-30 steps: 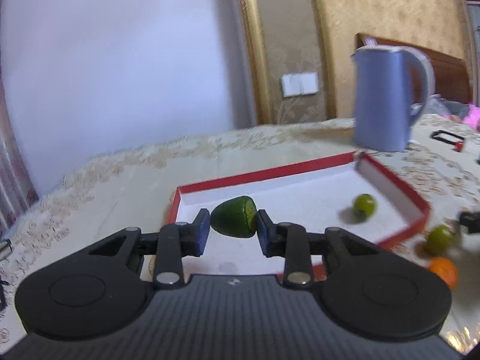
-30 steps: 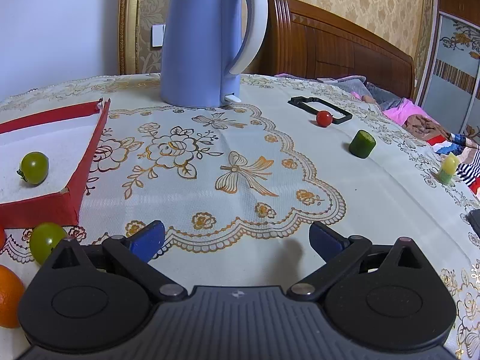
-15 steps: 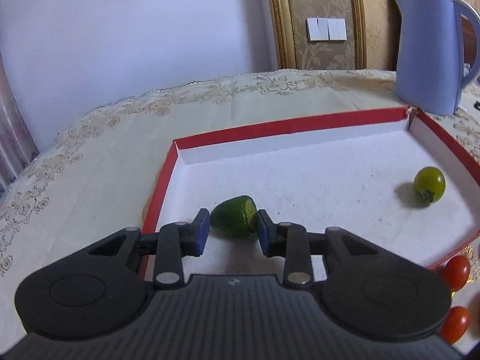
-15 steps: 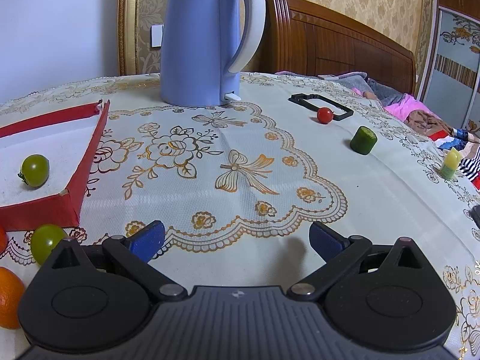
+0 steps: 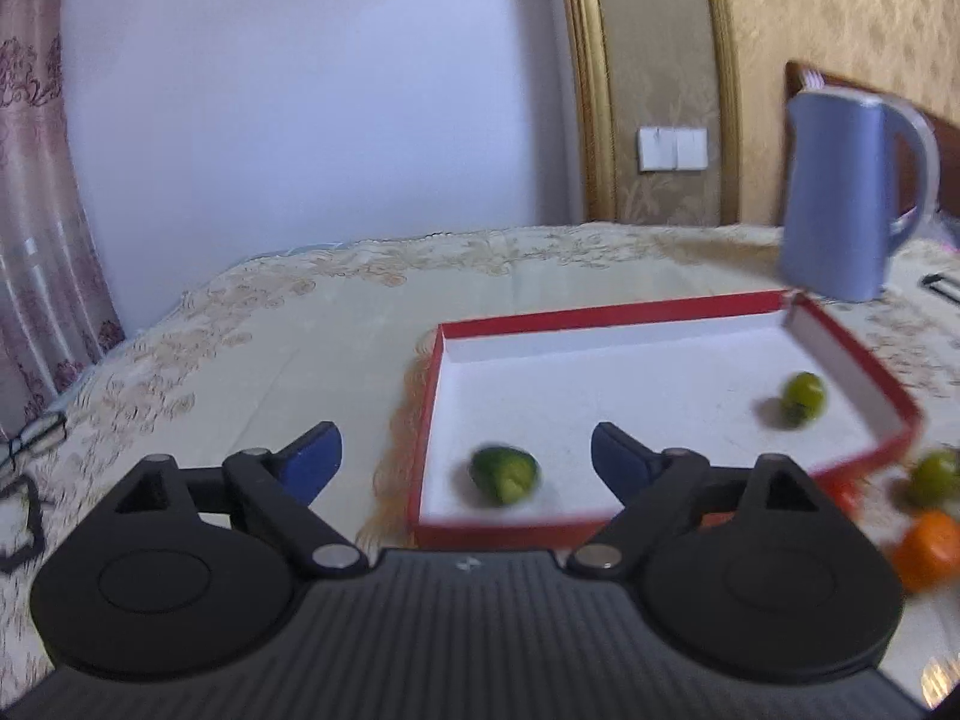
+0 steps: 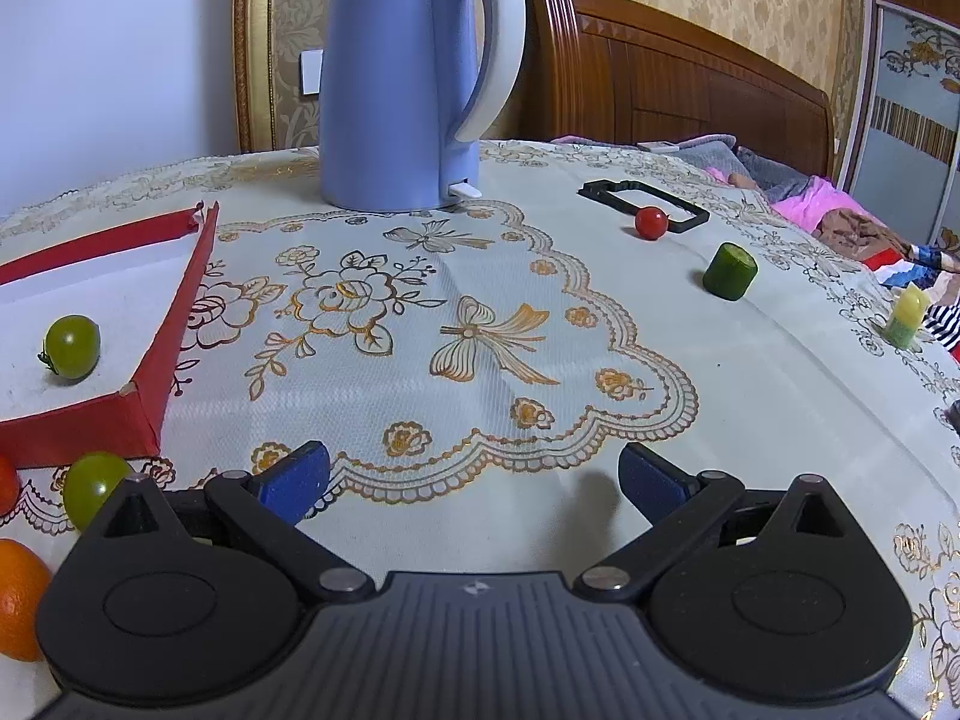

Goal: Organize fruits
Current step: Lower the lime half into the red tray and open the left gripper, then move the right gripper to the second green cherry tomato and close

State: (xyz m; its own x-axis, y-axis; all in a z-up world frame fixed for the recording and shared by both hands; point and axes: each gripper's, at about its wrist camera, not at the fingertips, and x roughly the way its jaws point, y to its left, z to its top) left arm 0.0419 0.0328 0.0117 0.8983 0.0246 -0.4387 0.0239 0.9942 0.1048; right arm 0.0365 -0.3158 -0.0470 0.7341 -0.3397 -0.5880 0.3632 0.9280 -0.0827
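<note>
Left claw (image 5: pixel 465 462) spread wide w/ nothing between its pads, hanging above near-left corner of red tray (image 5: pixel 612 315). Green cucumber chunk (image 5: pixel 504 474) lies loose on tray floor by that corner, apart from both pads; green tomato (image 5: pixel 803 399) sits twd tray's right wall. Outside tray at right: another green tomato (image 5: pixel 933 477) + an orange (image 5: pixel 930 549) on table (image 5: pixel 270 348). Right claw (image 6: pixel 474 483) also spread, empty, low over tablecloth; blue kettle (image 6: pixel 396 78) behind, cucumber piece (image 6: pixel 729 270) far right
</note>
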